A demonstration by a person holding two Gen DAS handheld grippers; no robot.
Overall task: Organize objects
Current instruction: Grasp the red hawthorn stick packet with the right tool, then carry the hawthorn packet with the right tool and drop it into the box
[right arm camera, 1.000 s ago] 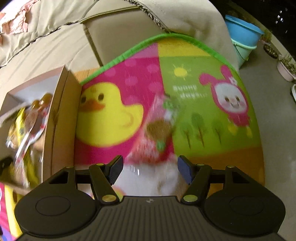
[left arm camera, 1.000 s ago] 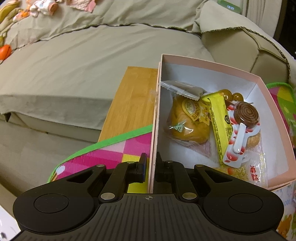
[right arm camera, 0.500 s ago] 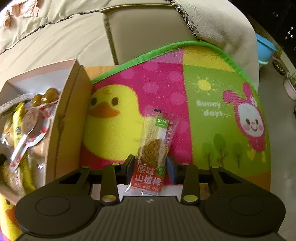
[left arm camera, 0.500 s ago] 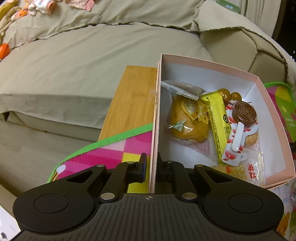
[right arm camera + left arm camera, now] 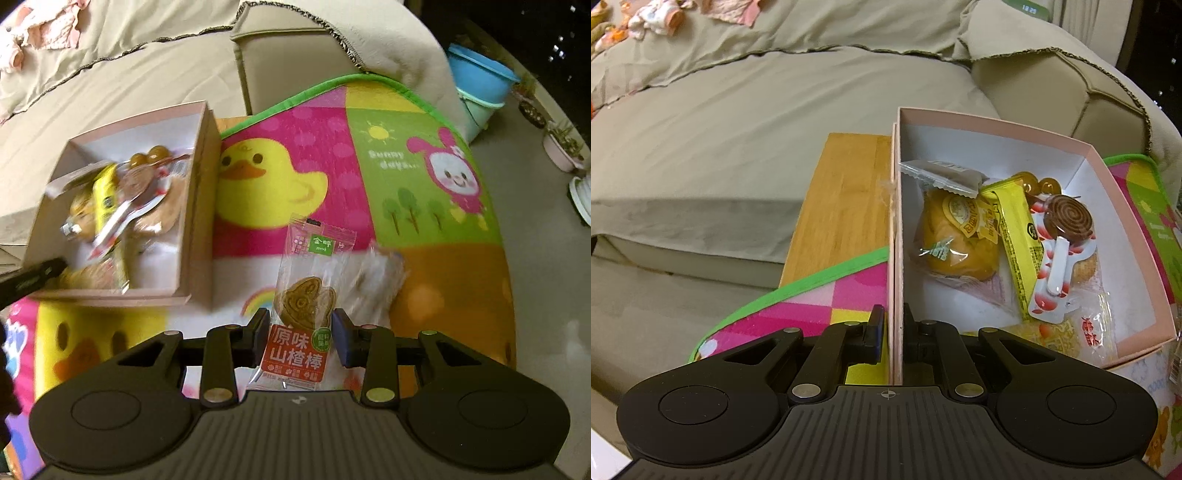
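The left gripper (image 5: pixel 894 328) is clamped on the near left wall of the pink box (image 5: pixel 997 122), which holds wrapped snacks. The right gripper (image 5: pixel 301 339) grips a snack packet (image 5: pixel 306 306) just above the colourful mat (image 5: pixel 369 177), right of the box; a blurred wrapper (image 5: pixel 376 277), probably another snack, lies beside it.

Ahead of the gripper a beige sofa (image 5: pixel 129 74) with pink clothes (image 5: pixel 44 26) on it, a colourful play mat (image 5: pixel 369 166) below, blue tubs (image 5: pixel 480 81) and plant pots (image 5: pixel 561 144) far right.
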